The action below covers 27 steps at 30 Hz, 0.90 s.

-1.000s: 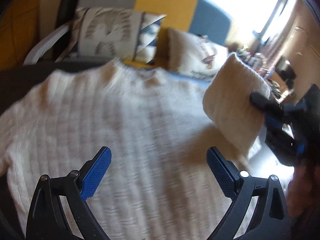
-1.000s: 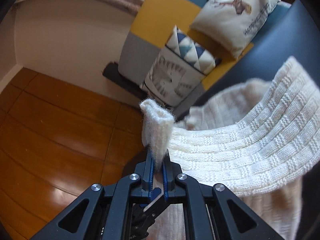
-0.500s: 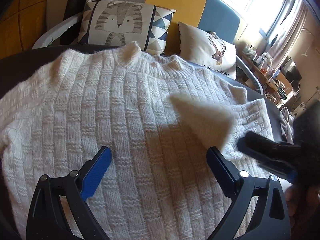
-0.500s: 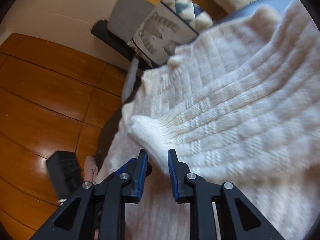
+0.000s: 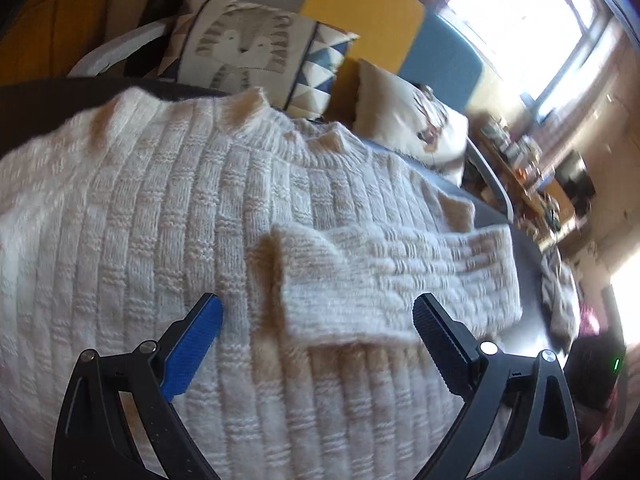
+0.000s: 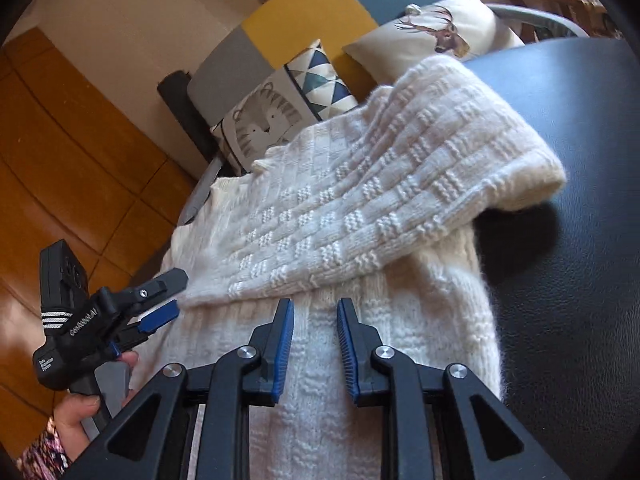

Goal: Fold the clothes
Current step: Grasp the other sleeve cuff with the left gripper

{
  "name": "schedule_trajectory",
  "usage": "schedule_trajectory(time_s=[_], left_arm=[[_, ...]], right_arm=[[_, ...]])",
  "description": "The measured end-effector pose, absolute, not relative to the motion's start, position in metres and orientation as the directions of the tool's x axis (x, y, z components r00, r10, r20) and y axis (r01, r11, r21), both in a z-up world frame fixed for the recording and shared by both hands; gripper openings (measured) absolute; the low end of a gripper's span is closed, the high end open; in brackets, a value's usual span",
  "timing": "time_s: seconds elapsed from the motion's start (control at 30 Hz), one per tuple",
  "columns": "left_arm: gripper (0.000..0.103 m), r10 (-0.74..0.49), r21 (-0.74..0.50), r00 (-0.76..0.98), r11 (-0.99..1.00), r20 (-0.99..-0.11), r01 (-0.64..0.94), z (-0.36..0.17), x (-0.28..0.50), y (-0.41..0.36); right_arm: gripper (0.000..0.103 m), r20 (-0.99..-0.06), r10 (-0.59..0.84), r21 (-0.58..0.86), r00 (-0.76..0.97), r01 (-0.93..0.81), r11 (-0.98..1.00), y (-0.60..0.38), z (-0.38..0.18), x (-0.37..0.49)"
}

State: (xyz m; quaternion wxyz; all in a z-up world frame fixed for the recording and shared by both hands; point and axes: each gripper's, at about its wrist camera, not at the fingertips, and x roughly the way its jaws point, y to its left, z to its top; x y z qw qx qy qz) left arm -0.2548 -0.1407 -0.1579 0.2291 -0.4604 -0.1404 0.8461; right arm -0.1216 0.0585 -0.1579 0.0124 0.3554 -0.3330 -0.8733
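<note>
On a dark, smooth table point(image 6: 580, 240) lies a cream knitted sweater point(image 5: 140, 220), spread out flat. Behind the table stands a sofa point(image 6: 304, 12) with grey, yellow and blue patches. Two pillows lean on it: a tiger pillow point(image 6: 260, 124) and a deer pillow point(image 6: 436, 28). The floor point(image 6: 52, 168) is shiny orange-brown wood.

The left wrist view shows a bright window point(image 5: 520, 20) and a messy shelf point(image 5: 532, 168) at the far right; the right wrist view shows only a bit of that shelf and no window. The right wrist view shows the person's hand point(image 6: 80, 404) around the handle of the left gripper point(image 6: 168, 296), which hovers by the sweater's edge; the left view cannot show that.

The sweater's neck point(image 5: 288, 124) points toward the pillows, and its long way runs from the grippers to the sofa. One sleeve point(image 5: 392, 272) is folded across the body, lying sideways, with its cuff point(image 5: 296, 280) near the middle of the chest.

The left gripper point(image 5: 316, 316) has its jaws wide apart, with nothing in them; the cuff lies just past its tips. The right gripper point(image 6: 314, 308) has its jaws a little way apart and empty, over the sweater's body just below the folded sleeve.
</note>
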Motion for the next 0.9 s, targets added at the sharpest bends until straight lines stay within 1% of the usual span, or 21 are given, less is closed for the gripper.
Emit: schedule_trajectory(time_s=[0.1, 0.13, 0.2, 0.23, 0.27, 0.3, 0.33, 0.37, 0.4, 0.5, 0.6, 0.73, 0.9], left_arm=[[0.097, 0.538, -0.506, -0.48, -0.837, -0.693, -0.207, -0.159, -0.258, -0.142], [0.095, 0.551, -0.523, -0.48, -0.827, -0.683, -0.204, -0.159, -0.259, -0.142], [0.076, 0.554, -0.516, -0.467, -0.828, -0.689, -0.219, -0.161, -0.262, -0.135], [0.073, 0.553, -0.509, -0.46, -0.83, -0.695, -0.229, -0.161, -0.264, -0.132], [0.066, 0.553, -0.503, -0.455, -0.831, -0.698, -0.237, -0.162, -0.265, -0.129], [0.052, 0.553, -0.5, -0.451, -0.831, -0.701, -0.242, -0.164, -0.266, -0.126], [0.041, 0.551, -0.495, -0.443, -0.834, -0.708, -0.245, -0.166, -0.267, -0.124], [0.023, 0.544, -0.487, -0.432, -0.838, -0.719, -0.245, -0.169, -0.269, -0.122], [0.018, 0.547, -0.489, -0.423, -0.837, -0.722, -0.246, -0.171, -0.27, -0.121], [0.014, 0.549, -0.479, -0.444, -0.835, -0.708, -0.27, -0.163, -0.268, -0.12], [0.014, 0.562, -0.471, -0.478, -0.827, -0.675, -0.307, -0.143, -0.267, -0.121], [0.014, 0.578, -0.485, -0.533, -0.814, -0.618, -0.32, -0.106, -0.275, -0.133], [0.014, 0.576, -0.478, -0.579, -0.813, -0.578, -0.332, -0.069, -0.287, -0.154]], right_arm=[[0.022, -0.597, -0.27, 0.61, -0.756, -0.209, -0.764, 0.06, -0.16, -0.121], [0.022, -0.592, -0.271, 0.615, -0.759, -0.208, -0.761, 0.06, -0.16, -0.121], [0.022, -0.582, -0.274, 0.625, -0.766, -0.205, -0.753, 0.06, -0.159, -0.121], [0.022, -0.575, -0.277, 0.632, -0.77, -0.203, -0.748, 0.061, -0.159, -0.119], [0.022, -0.568, -0.281, 0.639, -0.774, -0.199, -0.743, 0.062, -0.158, -0.117], [0.022, -0.561, -0.284, 0.646, -0.778, -0.196, -0.738, 0.063, -0.158, -0.115], [0.022, -0.553, -0.288, 0.653, -0.782, -0.193, -0.732, 0.064, -0.157, -0.113], [0.022, -0.549, -0.288, 0.658, -0.785, -0.193, -0.728, 0.065, -0.157, -0.112], [0.022, -0.544, -0.287, 0.662, -0.788, -0.194, -0.724, 0.066, -0.157, -0.111], [0.022, -0.532, -0.285, 0.675, -0.797, -0.196, -0.712, 0.069, -0.157, -0.108], [0.022, -0.527, -0.285, 0.68, -0.801, -0.197, -0.706, 0.07, -0.157, -0.106], [0.022, -0.509, -0.284, 0.696, -0.812, -0.195, -0.691, 0.073, -0.158, -0.103], [0.022, -0.502, -0.274, 0.707, -0.82, -0.206, -0.677, 0.077, -0.159, -0.1]])
